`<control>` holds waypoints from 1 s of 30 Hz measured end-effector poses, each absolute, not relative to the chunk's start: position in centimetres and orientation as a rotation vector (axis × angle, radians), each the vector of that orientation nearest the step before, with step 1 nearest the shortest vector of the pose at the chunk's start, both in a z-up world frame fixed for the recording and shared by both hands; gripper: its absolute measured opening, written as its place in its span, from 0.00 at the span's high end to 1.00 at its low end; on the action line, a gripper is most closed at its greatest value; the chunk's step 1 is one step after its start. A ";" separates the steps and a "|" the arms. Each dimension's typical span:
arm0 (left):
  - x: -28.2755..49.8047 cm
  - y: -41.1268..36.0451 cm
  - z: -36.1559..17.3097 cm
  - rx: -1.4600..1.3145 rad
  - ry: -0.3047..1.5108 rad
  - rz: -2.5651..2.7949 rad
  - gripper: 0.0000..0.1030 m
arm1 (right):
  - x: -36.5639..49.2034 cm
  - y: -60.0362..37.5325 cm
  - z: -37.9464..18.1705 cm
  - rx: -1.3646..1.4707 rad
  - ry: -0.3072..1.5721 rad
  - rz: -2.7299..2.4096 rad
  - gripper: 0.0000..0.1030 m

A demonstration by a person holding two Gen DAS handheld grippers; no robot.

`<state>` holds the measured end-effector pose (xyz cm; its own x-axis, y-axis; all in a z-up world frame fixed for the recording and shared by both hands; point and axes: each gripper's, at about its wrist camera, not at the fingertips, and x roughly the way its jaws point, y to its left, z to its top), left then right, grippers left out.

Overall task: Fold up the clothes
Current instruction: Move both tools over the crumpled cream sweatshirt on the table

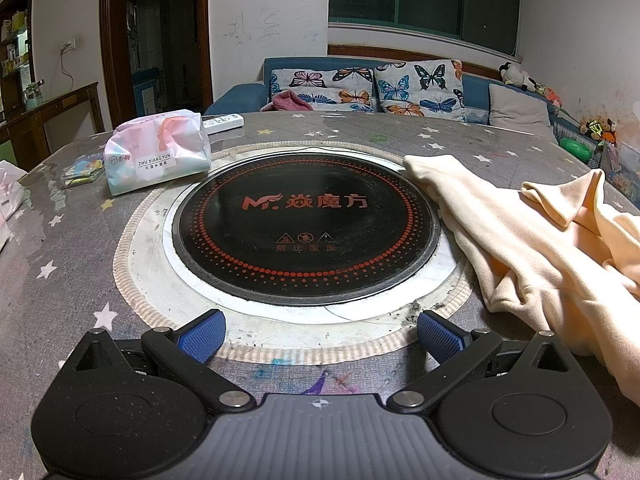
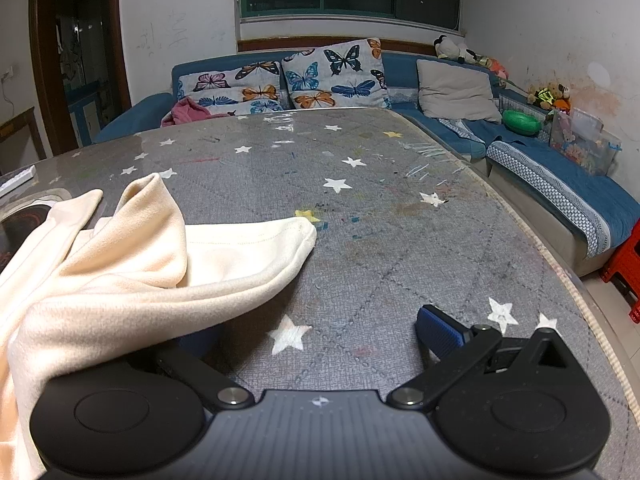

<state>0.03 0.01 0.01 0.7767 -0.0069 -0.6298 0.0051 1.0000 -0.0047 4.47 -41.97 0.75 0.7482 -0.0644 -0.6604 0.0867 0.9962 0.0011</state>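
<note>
Cream fleece garment point(image 2: 132, 264) rumpled near table point(image 2: 380, 220) centre. Left gripper point(image 1: 318, 334) and right gripper point(image 2: 316, 334) both wide apart, empty; cloth drapes over the right gripper's left finger.

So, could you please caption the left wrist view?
Open left tool above round cooktop, cream garment crumpled alongside.

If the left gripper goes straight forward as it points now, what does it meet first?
Probably the black cooktop set into the table. The left gripper is open and points at it, with nothing in between. The cream garment lies off to the right, likely outside that line.
</note>
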 end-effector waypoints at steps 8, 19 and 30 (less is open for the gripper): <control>0.1 0.0 0.1 -0.002 0.686 -0.007 0.00 | 0.9 -41.9 3.2 -0.029 0.632 -0.118 0.00; -0.7 -1.1 1.4 -0.051 0.716 -0.018 0.00 | -5.1 -40.9 6.7 -0.011 0.538 -0.033 0.00; -2.8 -4.4 3.1 -0.057 0.707 -0.101 0.00 | -7.7 -38.4 6.5 0.019 0.559 0.080 0.00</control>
<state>-2.80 -4.44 3.13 0.7556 -0.1121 -0.6454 0.0733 0.9935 -0.0867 -7.74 -38.38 6.46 0.8450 0.0808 -0.5286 -0.0704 0.9967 0.0398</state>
